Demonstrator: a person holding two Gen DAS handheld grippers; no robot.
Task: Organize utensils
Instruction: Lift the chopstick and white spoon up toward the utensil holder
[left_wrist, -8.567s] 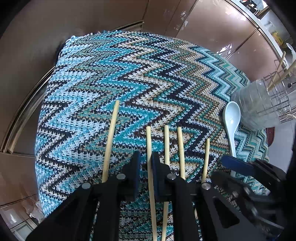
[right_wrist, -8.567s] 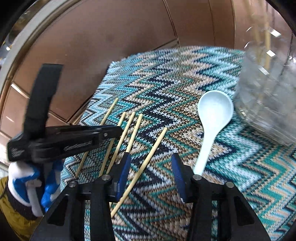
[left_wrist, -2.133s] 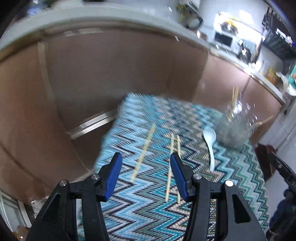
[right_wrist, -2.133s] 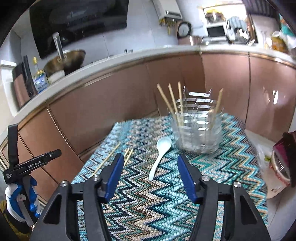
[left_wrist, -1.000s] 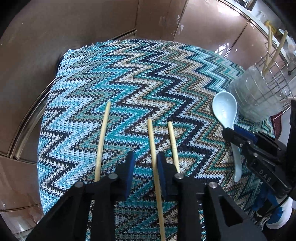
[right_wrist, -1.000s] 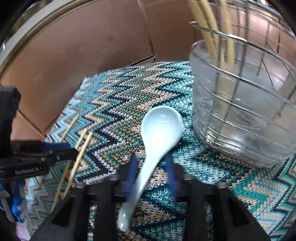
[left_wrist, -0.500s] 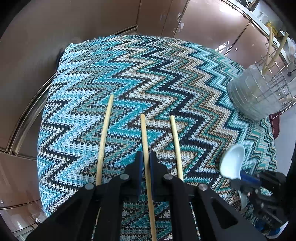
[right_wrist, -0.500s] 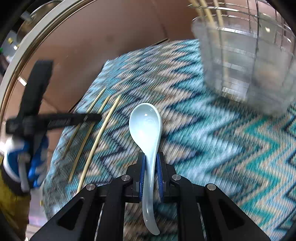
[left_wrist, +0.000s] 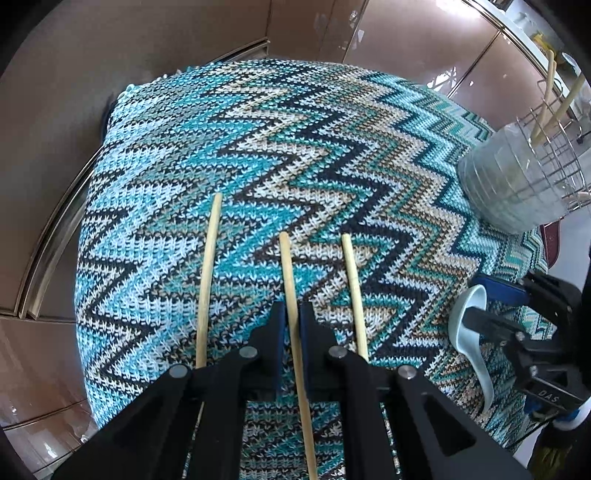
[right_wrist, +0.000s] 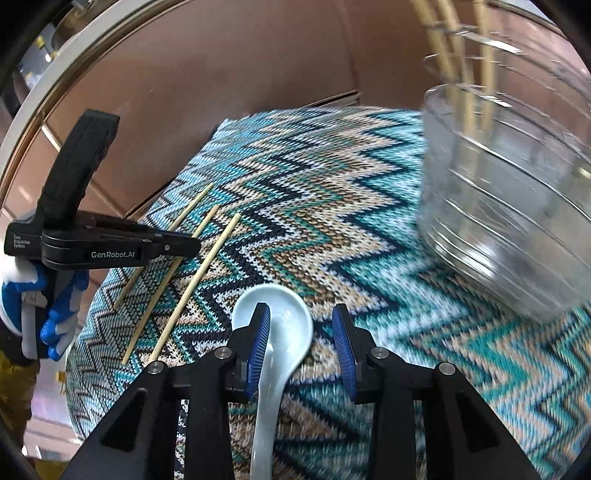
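Three chopsticks (left_wrist: 208, 273) flat near cloth's (left_wrist: 258, 122) left edge; left gripper (left_wrist: 290, 317) clamped on middle chopstick (left_wrist: 291, 295), long axis along fingers. Right gripper (right_wrist: 301, 332) just opening, spoon (right_wrist: 280, 328) loose between jaws, holder (right_wrist: 509, 206) beyond.

left wrist view: fisheye, mounted behind the left gripper (left_wrist: 291, 317), looking steeply down and close onto the zigzag knit cloth (left_wrist: 258, 147), brown cabinet doors (left_wrist: 147, 44) beyond. right wrist view: fisheye, behind the right gripper (right_wrist: 301, 332), tilted less steeply, equally close, facing the same cabinets. shared field: the cloth, three chopsticks (left_wrist: 208, 266) (right_wrist: 192, 280), pale spoon (left_wrist: 469, 332) (right_wrist: 284, 332), clear utensil holder (left_wrist: 517, 177) (right_wrist: 509, 221); each view also catches the other gripper at its edge.
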